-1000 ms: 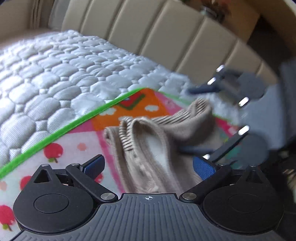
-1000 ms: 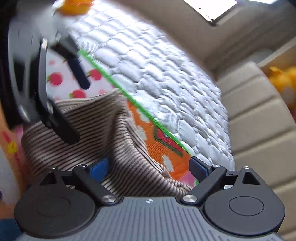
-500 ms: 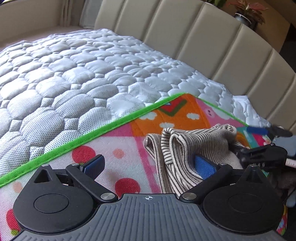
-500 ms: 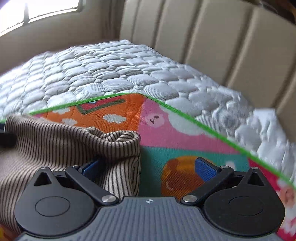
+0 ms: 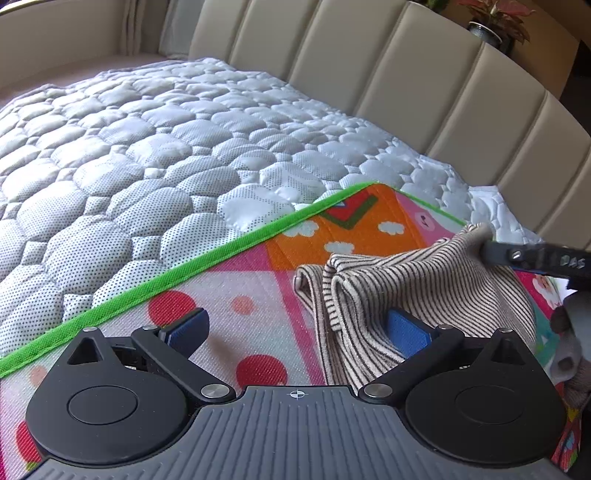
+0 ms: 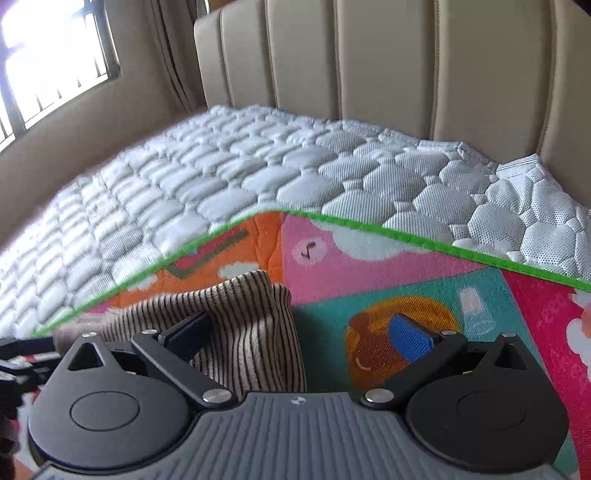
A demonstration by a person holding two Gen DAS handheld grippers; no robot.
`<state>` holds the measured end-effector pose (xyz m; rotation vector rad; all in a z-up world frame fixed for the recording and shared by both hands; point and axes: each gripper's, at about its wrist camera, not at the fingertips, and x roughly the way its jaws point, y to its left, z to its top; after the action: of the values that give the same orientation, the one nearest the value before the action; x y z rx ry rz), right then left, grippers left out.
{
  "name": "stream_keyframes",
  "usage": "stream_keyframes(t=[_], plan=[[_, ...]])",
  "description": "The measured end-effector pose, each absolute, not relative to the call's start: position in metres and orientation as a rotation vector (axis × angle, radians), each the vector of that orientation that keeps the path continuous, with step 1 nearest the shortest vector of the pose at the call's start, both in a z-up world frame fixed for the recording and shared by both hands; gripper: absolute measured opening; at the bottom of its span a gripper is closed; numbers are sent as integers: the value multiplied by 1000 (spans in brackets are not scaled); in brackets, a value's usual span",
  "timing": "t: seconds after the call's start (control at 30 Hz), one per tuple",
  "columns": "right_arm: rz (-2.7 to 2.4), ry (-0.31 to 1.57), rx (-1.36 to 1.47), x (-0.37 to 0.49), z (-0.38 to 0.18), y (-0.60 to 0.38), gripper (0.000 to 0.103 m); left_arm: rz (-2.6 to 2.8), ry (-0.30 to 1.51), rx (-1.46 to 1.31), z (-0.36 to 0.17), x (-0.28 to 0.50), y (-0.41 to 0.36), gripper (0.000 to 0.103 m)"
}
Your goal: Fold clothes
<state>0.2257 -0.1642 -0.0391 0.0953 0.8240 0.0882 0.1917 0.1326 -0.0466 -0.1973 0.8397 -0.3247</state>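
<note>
A beige garment with thin dark stripes [image 5: 417, 284] lies bunched on a colourful play mat [image 5: 258, 280]. My left gripper [image 5: 295, 328] is open, its right pad resting against the garment's folded edge, its left pad over bare mat. In the right wrist view the same garment [image 6: 236, 317] lies at the lower left. My right gripper [image 6: 299, 332] is open, its left finger [image 6: 184, 328] on the garment and its right pad [image 6: 410, 336] over the mat. The right gripper's finger [image 5: 532, 258] also shows in the left wrist view touching the garment's far corner.
The mat [image 6: 388, 280] has a green border [image 5: 155, 288] and lies on a white quilted mattress [image 5: 147, 147]. A beige padded headboard [image 5: 406, 85] runs behind. A window [image 6: 48, 66] is at the far left. A potted plant [image 5: 491, 18] stands beyond the headboard.
Both grippers have swung and steadied low over the mat. The right gripper has moved away from the left one towards the garment's far corner. The garment is more spread than before.
</note>
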Motion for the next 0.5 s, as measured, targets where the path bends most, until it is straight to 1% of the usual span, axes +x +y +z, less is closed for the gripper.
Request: stream_keyframes(t=[0.03,0.1,0.27,0.4,0.43,0.5], plan=[[70,852,58,230,-46,-158,103,-327,841,-203,-47,192,133,103],[49,849,76,233,-55,-155,103,-328,841,-209,-48,193,133,103],[52,860,120,229,-56,-161,103,-331,844,-216,-49,194,134,103],[86,946,324,230,-56,-185,103,-333,844,-211,-49,194,133,103],[93,937,342,227,-53,-188,103,-333,845,-212,-49,194,134,103],[106,856,283,208,-39,-184,103,-332,846,-212,-49,193,134,103]])
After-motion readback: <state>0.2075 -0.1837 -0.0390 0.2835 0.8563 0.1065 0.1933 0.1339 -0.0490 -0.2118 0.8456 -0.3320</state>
